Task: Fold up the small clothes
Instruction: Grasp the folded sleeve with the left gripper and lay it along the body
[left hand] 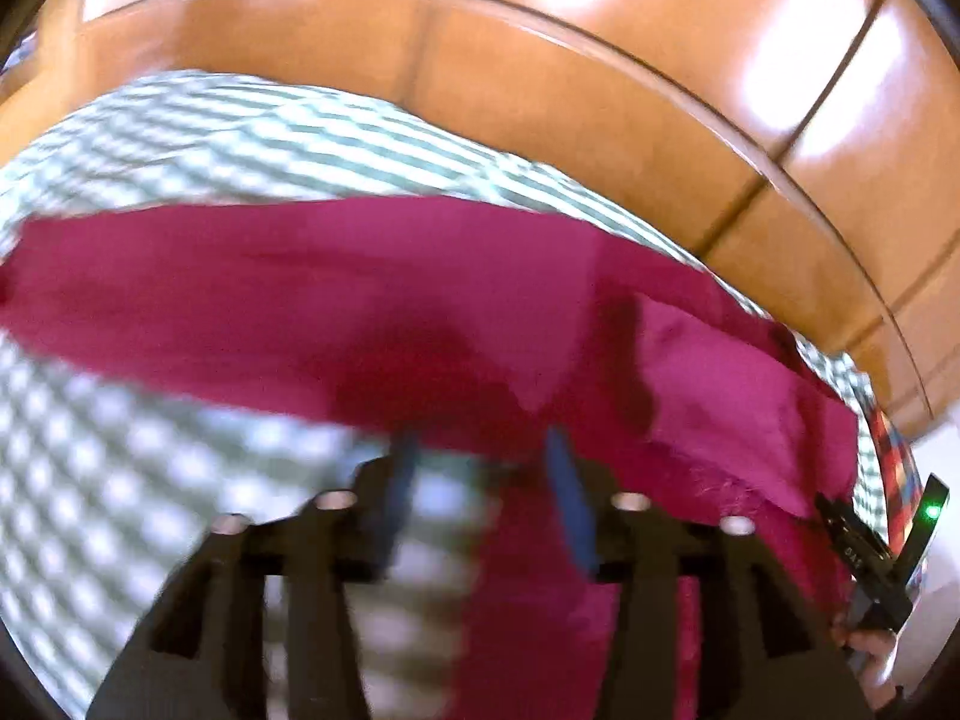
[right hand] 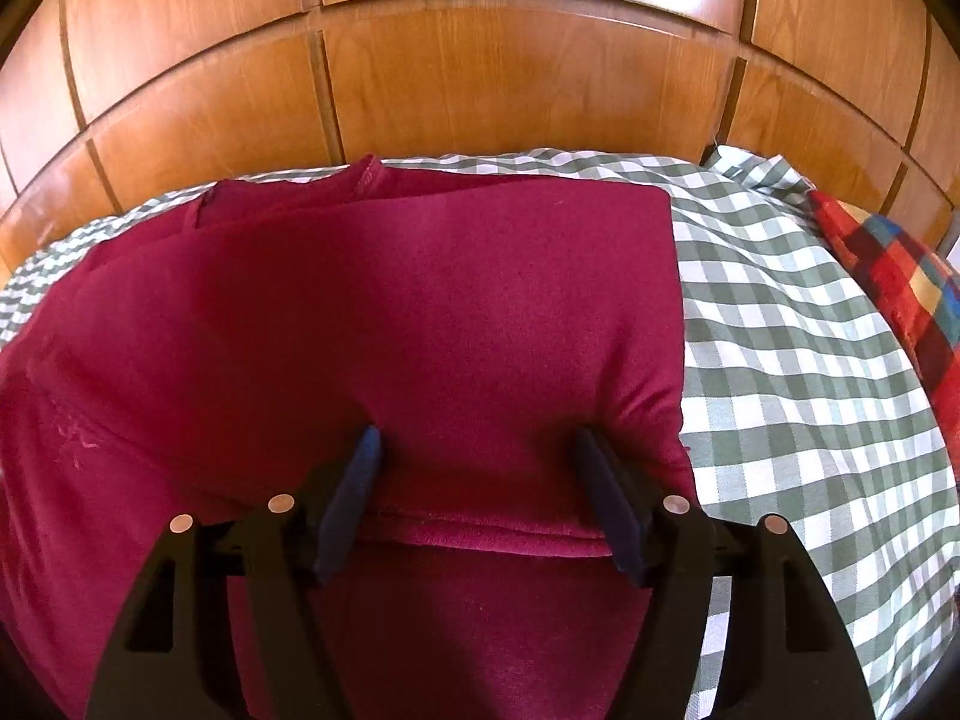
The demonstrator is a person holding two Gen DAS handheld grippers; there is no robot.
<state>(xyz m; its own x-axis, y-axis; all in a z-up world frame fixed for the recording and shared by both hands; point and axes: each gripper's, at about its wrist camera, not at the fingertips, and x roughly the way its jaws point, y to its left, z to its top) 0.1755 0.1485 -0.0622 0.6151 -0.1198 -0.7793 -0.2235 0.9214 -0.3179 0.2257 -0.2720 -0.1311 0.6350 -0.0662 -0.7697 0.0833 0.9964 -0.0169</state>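
Maroon garment point(right hand: 372, 324) lies partly folded on the checked bedcover point(right hand: 780, 348), frame centre; right gripper point(right hand: 477, 468) and left gripper point(left hand: 480, 468) both stand apart, holding nothing; advise gripping both hem layers squarely before folding.

- The bed point(right hand: 780, 360) carries everything; it is covered by a green-and-white checked sheet point(left hand: 252, 138), lightly creased at the far right
- A wooden panelled headboard point(right hand: 480, 90) rises right behind the bed's far edge
- A dark red shirt point(right hand: 390, 312) lies spread on the sheet, partly folded, its right edge straight and its collar toward the headboard; it covers the left and middle of the bed
- A red checked pillow point(right hand: 900, 282) lies on the sheet at the far right, well apart from the shirt
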